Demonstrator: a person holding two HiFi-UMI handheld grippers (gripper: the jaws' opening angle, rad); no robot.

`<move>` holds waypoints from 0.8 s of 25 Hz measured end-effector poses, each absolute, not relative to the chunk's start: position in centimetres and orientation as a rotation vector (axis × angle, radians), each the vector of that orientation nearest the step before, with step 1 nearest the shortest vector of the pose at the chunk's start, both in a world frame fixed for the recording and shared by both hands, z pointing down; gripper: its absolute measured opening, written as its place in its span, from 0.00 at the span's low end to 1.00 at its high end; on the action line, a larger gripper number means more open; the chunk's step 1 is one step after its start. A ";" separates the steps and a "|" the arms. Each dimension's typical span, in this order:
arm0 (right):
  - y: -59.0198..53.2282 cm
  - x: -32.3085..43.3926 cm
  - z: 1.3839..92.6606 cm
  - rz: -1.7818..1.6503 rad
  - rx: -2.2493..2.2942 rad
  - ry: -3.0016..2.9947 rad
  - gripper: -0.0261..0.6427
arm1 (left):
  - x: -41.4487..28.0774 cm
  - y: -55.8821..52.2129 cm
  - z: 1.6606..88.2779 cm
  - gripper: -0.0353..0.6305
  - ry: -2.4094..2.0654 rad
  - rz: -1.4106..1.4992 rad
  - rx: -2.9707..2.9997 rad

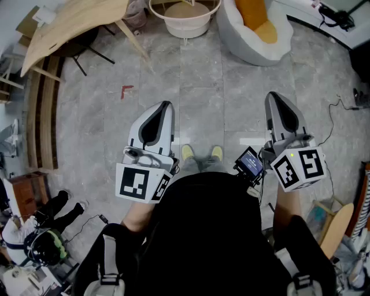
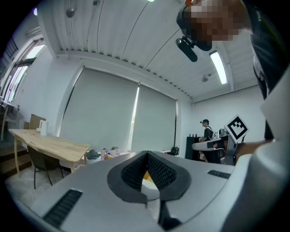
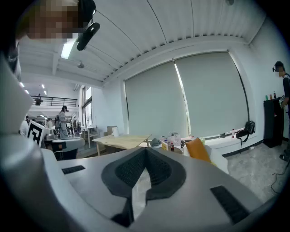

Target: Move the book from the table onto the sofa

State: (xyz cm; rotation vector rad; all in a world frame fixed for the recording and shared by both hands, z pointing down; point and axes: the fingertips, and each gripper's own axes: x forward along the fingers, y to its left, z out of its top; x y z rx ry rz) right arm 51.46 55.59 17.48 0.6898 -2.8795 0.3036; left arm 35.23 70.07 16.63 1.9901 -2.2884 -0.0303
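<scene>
- The left gripper [image 1: 165,105] is held out level over the grey floor [image 1: 202,87]. Its own view shows the two ribbed pads meeting at their tips, so the claw is closed with nothing in it.
- The right gripper [image 1: 276,96] is alongside it and tipped slightly downward. Its jaws are also pressed together and empty.
- The book cannot be made out in any view, so its place relative to either claw cannot be told.
- The wooden table [image 1: 75,23] stands at the upper left of the head view, well apart from both claws. The white sofa [image 1: 248,49] with its orange cushion [image 1: 257,14] sits ahead and to the right, also well clear of them.
- Only the head view shows the person's yellow shoes [image 1: 201,152] between the two grippers, a white tub [image 1: 186,22] beyond them, and both claws together from above.
- The left gripper view looks along the room instead. It shows the table from the side against closed blinds [image 2: 118,113], a distant person [image 2: 207,131], and the right gripper's marker cube [image 2: 237,128] at the right edge.
- The right gripper view shows the cushion and sofa from the side just right of its jaw tips, with the table behind them to the left.
</scene>
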 end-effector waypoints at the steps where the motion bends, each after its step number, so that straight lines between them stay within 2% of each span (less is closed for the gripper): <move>1: 55.7 51.2 17.4 0.301 0.689 -2.879 0.05 | 35.1 70.1 16.6 0.06 -2.289 -0.028 1.990; 20: 59.6 44.8 16.9 0.300 0.635 -2.901 0.05 | 29.4 73.1 15.4 0.06 -2.329 -0.038 1.995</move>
